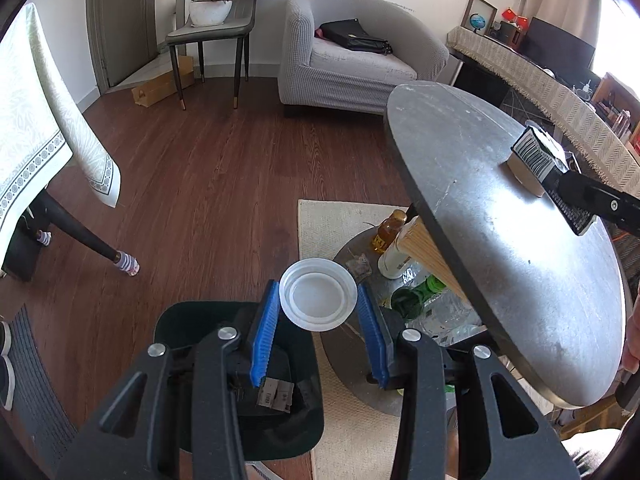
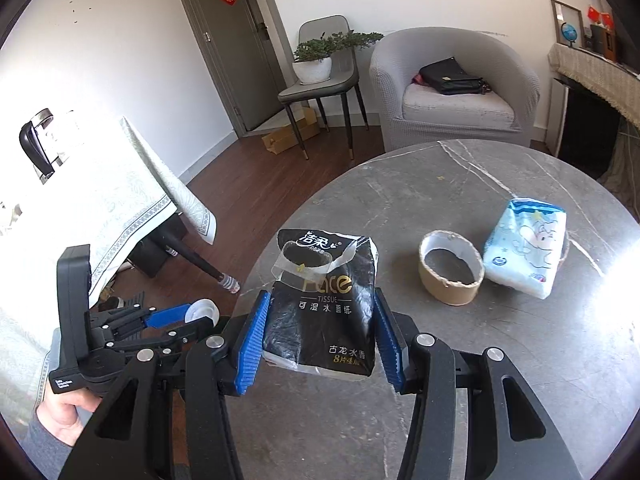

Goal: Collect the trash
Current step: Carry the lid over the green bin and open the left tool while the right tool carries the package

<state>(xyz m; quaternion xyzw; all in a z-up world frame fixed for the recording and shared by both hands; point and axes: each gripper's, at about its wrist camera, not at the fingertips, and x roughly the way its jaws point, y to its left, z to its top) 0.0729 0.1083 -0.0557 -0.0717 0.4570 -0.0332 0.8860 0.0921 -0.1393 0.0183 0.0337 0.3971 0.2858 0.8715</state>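
Left tool (image 1: pixel 318 328) pinching clear plastic lid (image 1: pixel 318 295) between blue pads, hanging past rim of round grey bench (image 1: pixel 500 240), above open black bin (image 1: pixel 240 380) on wood floor (image 1: pixel 208 160). Open floor beyond, toward armchair (image 1: pixel 352 60). Right tool (image 2: pixel 320 340) clamped on black tissue pack (image 2: pixel 324 300) near bench's close edge. Further in: tape roll (image 2: pixel 450 272) touching blue tissue pack (image 2: pixel 526 252). Bottles (image 1: pixel 394 244) crowded on lower shelf.

Tissue pack (image 2: pixel 324 308) on round table (image 2: pixel 500 360); tape roll (image 2: pixel 450 270) right of it (wipes pack (image 2: pixel 524 252) beyond).
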